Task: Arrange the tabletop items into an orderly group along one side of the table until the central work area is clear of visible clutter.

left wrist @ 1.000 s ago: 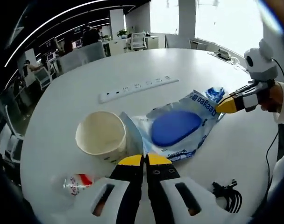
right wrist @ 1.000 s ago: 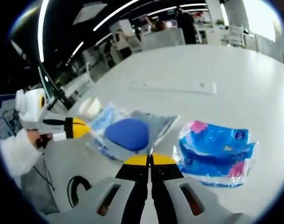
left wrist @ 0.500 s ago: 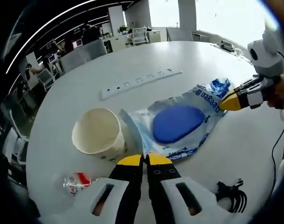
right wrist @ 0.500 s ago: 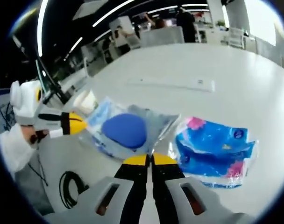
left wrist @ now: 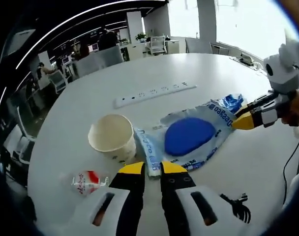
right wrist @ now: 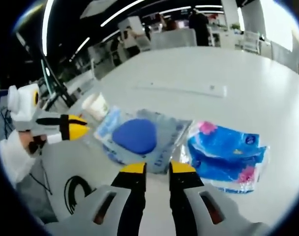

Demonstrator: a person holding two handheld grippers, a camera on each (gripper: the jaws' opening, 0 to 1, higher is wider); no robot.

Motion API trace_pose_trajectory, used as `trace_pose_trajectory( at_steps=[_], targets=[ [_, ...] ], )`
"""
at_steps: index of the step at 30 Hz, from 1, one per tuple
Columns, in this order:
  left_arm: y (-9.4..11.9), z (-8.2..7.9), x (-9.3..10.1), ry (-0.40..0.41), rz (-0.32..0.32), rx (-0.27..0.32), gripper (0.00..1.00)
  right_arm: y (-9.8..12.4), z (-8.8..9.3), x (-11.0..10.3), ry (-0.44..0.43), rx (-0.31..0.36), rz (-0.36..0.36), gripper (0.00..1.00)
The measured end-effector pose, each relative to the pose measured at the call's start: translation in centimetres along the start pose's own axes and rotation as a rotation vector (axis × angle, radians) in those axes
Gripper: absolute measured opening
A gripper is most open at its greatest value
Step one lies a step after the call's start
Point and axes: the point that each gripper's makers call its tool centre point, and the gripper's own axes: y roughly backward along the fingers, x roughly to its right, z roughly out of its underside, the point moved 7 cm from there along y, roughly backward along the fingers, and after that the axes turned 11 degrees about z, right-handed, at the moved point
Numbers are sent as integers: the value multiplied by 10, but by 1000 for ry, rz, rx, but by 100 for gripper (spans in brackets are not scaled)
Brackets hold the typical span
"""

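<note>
Both hand-held grippers (left wrist: 148, 168) (right wrist: 157, 167) gape beside a crinkled clear bag (left wrist: 198, 137) holding a blue disc.

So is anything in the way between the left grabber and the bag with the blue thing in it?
No. The left gripper has its jaws open right at the near edge of the clear bag. The paper cup stands beside the bag, off to the side, not between them.

open-plan office, bright windows (left wrist: 238, 19), ceiling light strips (right wrist: 115, 14)
</note>
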Motion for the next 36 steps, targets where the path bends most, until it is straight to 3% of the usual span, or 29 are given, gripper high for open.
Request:
trace_pose_trajectory(
  at_steps=[4, 12, 15, 22, 26, 29, 31, 36],
  targets=[
    [14, 5, 14, 37, 22, 46, 6, -2, -6, -1, -3, 22, 5, 17],
    [25, 29, 32, 91, 46, 35, 5, -8, -11, -6, 28, -7, 33, 25],
    [28, 34, 33, 118, 47, 34, 6, -5, -9, -9, -13, -51, 23, 29],
    [30, 29, 31, 136, 51, 60, 6, 5, -10, -15, -27, -66, 14, 35],
    [31, 26, 29, 138, 49, 68, 9, 2, -7, -15, 13, -71, 20, 36],
    [35, 27, 31, 134, 52, 76, 9, 2, -6, -15, 67, -111, 29, 36],
    [37, 30, 31, 138, 53, 77, 9, 7, -2, -14, 94, -184, 57, 35],
    [42, 42, 31, 185, 40, 74, 10, 12, -9, -18, 84, -156, 66, 35]
  ],
)
